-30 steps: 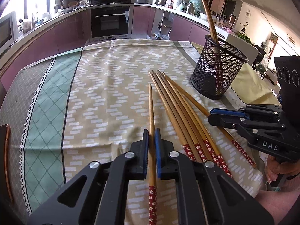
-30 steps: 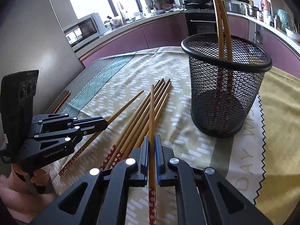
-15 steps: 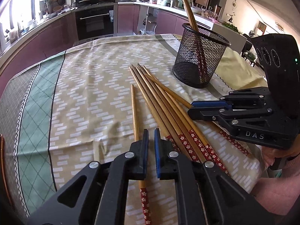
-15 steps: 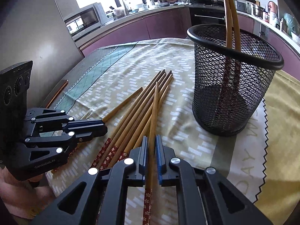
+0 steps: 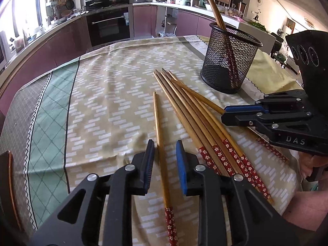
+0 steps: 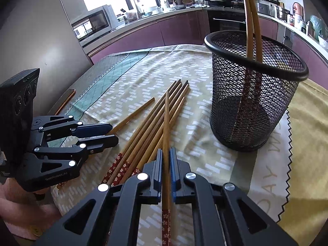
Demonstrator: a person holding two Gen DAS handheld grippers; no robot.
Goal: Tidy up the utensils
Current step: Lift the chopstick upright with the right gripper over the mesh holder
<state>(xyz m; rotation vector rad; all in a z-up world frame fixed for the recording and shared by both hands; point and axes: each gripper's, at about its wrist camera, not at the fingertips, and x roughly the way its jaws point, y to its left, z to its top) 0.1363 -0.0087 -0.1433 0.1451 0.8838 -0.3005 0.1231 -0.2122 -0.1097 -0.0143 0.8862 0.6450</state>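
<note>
A lone wooden chopstick (image 5: 158, 131) with a red flowered end lies on the patterned tablecloth (image 5: 106, 94). My left gripper (image 5: 165, 155) straddles it with jaws opening, pads clear of the wood. My right gripper (image 6: 166, 157) is shut on another chopstick (image 6: 166, 119), which points out over a bundle of several chopsticks (image 6: 143, 127) on the cloth. In the left wrist view the right gripper (image 5: 235, 113) sits at the bundle's (image 5: 194, 121) right edge. A black mesh cup (image 6: 254, 102) stands upright to the right, with two chopsticks (image 6: 249, 20) leaning in it.
The left gripper (image 6: 109, 133) shows at the left of the right wrist view, a hand below it. A wood-rimmed object (image 6: 65, 100) lies at the table's left edge. The cloth's near edge drops off by a pink sleeve (image 5: 307, 209). Kitchen counters ring the far side.
My left gripper was shut on the lone chopstick; its jaws have parted and the chopstick rests on the cloth between them. The right gripper keeps its chopstick and has barely moved.
</note>
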